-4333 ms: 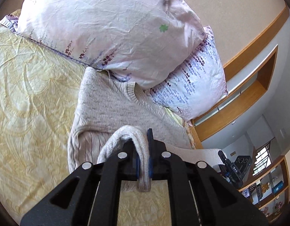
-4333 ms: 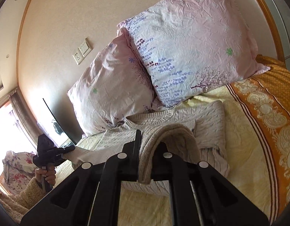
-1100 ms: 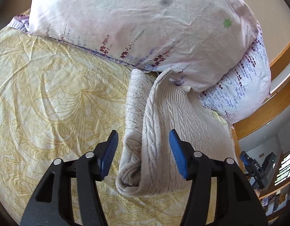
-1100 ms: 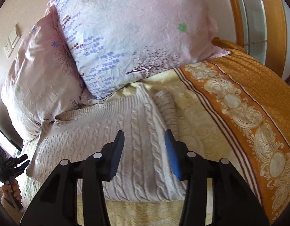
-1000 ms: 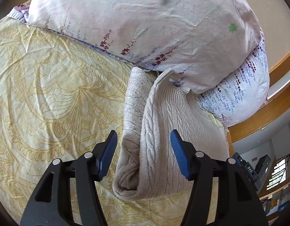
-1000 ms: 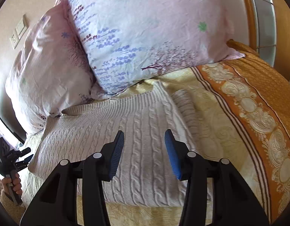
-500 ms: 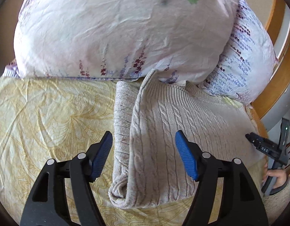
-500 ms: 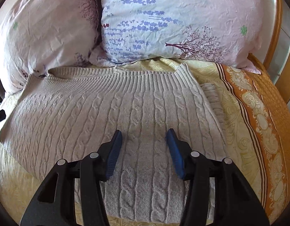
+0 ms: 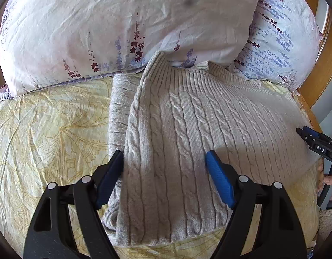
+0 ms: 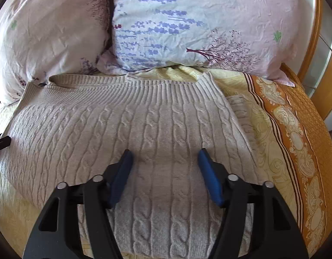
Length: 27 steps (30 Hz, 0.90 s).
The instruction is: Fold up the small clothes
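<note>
Yellow bedspread (image 9: 47, 129), pillows (image 10: 187, 21) covering sweater (image 9: 187, 118) collar, sleeves tucked under, both grippers' jaws just spread, gripping nothing.

The sweater (image 10: 144, 129) lies flat on the bed (image 10: 273, 142), its collar at the far side touching two pillows: one pillow (image 10: 47, 34) at far left, the other pillow (image 10: 209, 21) at far right. A folded sleeve (image 9: 118, 112) lies along the sweater's left edge, partly under it. The left gripper (image 9: 164, 172) is over the near left part, the right gripper (image 10: 164, 168) over the near right part.
</note>
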Each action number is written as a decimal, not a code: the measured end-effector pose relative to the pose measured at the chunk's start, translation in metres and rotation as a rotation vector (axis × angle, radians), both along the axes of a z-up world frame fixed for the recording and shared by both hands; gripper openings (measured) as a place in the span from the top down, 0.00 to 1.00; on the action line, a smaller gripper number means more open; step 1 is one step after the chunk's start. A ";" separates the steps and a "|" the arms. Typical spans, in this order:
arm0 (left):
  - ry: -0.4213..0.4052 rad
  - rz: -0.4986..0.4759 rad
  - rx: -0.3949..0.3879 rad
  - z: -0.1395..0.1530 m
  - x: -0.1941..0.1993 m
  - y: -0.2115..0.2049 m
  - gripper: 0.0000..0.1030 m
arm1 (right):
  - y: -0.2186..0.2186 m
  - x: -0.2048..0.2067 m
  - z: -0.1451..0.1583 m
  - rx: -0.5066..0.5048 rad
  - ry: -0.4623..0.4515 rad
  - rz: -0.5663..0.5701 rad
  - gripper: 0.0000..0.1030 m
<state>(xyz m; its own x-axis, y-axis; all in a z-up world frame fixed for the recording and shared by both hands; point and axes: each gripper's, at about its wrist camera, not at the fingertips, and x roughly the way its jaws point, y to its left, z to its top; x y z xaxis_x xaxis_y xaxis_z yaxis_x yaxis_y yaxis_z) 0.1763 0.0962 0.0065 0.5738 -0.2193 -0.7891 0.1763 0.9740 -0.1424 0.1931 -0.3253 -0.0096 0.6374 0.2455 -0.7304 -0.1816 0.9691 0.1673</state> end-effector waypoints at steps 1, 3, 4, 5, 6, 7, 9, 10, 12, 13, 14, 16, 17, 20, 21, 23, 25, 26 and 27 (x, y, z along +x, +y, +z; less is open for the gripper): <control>0.002 -0.001 0.003 -0.001 0.000 0.000 0.23 | -0.002 0.000 0.000 0.017 0.008 -0.001 0.29; 0.004 -0.001 0.008 -0.002 0.000 -0.001 0.22 | 0.001 -0.001 0.001 -0.007 0.001 -0.005 0.29; 0.003 -0.003 0.010 -0.003 0.000 -0.002 0.22 | 0.003 -0.003 0.000 -0.016 -0.004 -0.011 0.29; 0.002 -0.005 0.013 -0.003 0.001 -0.003 0.21 | 0.004 -0.003 0.000 -0.020 -0.007 -0.017 0.29; 0.002 -0.008 0.015 -0.003 0.002 -0.004 0.21 | 0.004 -0.003 0.001 -0.019 -0.004 -0.020 0.28; 0.003 -0.011 0.015 -0.002 0.004 -0.006 0.20 | 0.003 -0.002 0.001 -0.016 0.001 -0.021 0.27; 0.007 -0.009 -0.015 0.001 0.003 -0.001 0.21 | 0.001 -0.001 0.001 -0.024 0.017 -0.035 0.15; 0.008 -0.004 -0.039 0.003 0.002 0.004 0.21 | 0.000 0.000 0.001 -0.035 0.034 -0.053 0.11; -0.005 0.029 -0.067 0.009 0.001 0.018 0.19 | -0.003 0.003 0.002 -0.029 0.074 -0.079 0.02; -0.012 0.046 -0.072 0.012 0.002 0.025 0.18 | -0.004 0.003 0.002 -0.011 0.084 -0.080 0.02; -0.013 0.064 -0.078 0.013 0.004 0.032 0.15 | -0.004 0.003 0.004 0.009 0.082 -0.079 0.01; 0.005 0.094 -0.106 0.013 0.010 0.047 0.15 | 0.002 -0.001 0.006 0.036 0.065 -0.063 0.01; 0.022 0.102 -0.127 0.011 0.014 0.053 0.15 | 0.010 -0.002 0.006 0.026 0.059 -0.053 0.01; 0.073 0.102 -0.183 0.001 0.023 0.063 0.15 | 0.034 -0.004 0.006 -0.053 0.012 -0.032 0.01; 0.086 0.098 -0.201 -0.002 0.026 0.063 0.16 | 0.041 -0.004 0.007 -0.077 -0.002 -0.029 0.01; 0.079 0.085 -0.217 -0.001 0.029 0.062 0.16 | 0.050 -0.004 0.008 -0.103 -0.019 -0.026 0.01; 0.085 0.078 -0.264 -0.002 0.033 0.062 0.17 | 0.052 -0.001 0.007 -0.089 -0.018 -0.019 0.01; 0.089 0.075 -0.287 -0.002 0.036 0.062 0.19 | 0.051 0.000 0.005 -0.077 -0.012 -0.015 0.01; 0.091 0.072 -0.308 -0.003 0.038 0.063 0.25 | 0.049 0.001 0.003 -0.063 -0.008 -0.014 0.01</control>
